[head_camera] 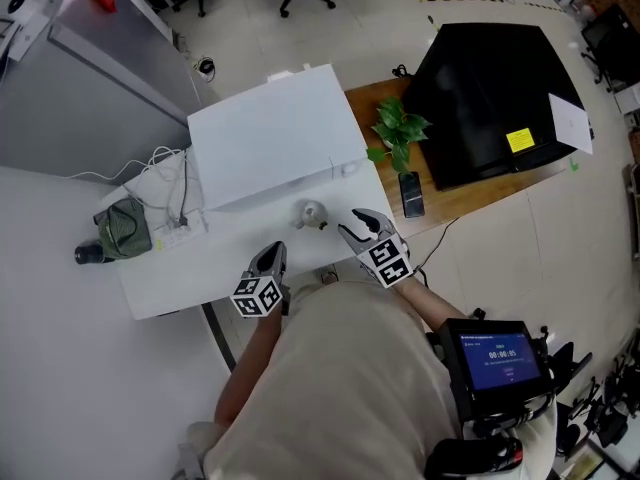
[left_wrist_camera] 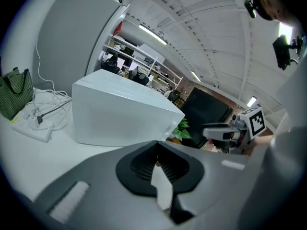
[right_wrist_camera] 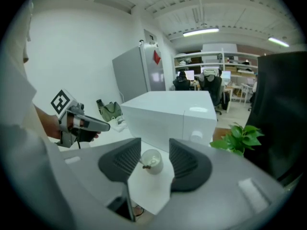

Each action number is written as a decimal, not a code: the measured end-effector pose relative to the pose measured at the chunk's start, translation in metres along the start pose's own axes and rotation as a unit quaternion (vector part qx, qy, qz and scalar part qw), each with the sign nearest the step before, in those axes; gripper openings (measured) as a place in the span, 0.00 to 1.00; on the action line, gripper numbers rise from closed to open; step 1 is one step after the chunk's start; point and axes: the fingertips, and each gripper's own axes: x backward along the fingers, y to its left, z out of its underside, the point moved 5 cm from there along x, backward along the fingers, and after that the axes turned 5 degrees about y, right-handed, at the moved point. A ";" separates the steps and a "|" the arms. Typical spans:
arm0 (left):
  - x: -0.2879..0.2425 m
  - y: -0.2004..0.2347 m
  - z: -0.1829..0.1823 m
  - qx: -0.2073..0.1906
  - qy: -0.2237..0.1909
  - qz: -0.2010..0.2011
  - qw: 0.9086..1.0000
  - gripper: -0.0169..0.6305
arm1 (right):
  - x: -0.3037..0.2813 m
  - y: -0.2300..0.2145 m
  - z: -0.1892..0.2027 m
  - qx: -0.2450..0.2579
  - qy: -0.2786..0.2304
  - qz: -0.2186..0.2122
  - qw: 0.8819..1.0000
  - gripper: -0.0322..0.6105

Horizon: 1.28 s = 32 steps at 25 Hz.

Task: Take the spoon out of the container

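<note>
A small white container (head_camera: pixel 309 212) stands on the white table (head_camera: pixel 180 278) in front of a big white box (head_camera: pixel 270 133). A spoon (right_wrist_camera: pixel 146 166) with a dark handle end leans out of the container (right_wrist_camera: pixel 152 160). My right gripper (head_camera: pixel 352 222) is open just right of the container; in the right gripper view the container shows between the spread jaws of my right gripper (right_wrist_camera: pixel 154 146), a little beyond them. My left gripper (head_camera: pixel 274 252) hovers near the table's front edge, left of the container, with its jaws shut on nothing. In its own view my left gripper (left_wrist_camera: pixel 157 150) points at the box.
A green bag (head_camera: pixel 122 228), a power strip and cables (head_camera: pixel 176 226) lie at the table's left. To the right stand a potted plant (head_camera: pixel 398 128), a phone (head_camera: pixel 411 193) and a large black case (head_camera: pixel 495 88) on a wooden table (head_camera: pixel 480 200).
</note>
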 end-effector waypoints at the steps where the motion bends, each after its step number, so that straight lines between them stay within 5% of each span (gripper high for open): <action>1: 0.000 0.004 0.001 0.000 0.003 0.006 1.000 0.03 | -0.004 0.005 0.001 0.000 0.008 0.001 1.000 0.34; 16: 0.006 0.041 0.034 -0.009 0.046 0.030 0.998 0.03 | -0.055 0.044 0.040 0.016 0.088 -0.007 0.996 0.34; 32: 0.026 0.047 0.021 0.008 0.036 -0.035 0.999 0.03 | -0.129 0.040 0.078 0.076 0.166 -0.024 0.983 0.34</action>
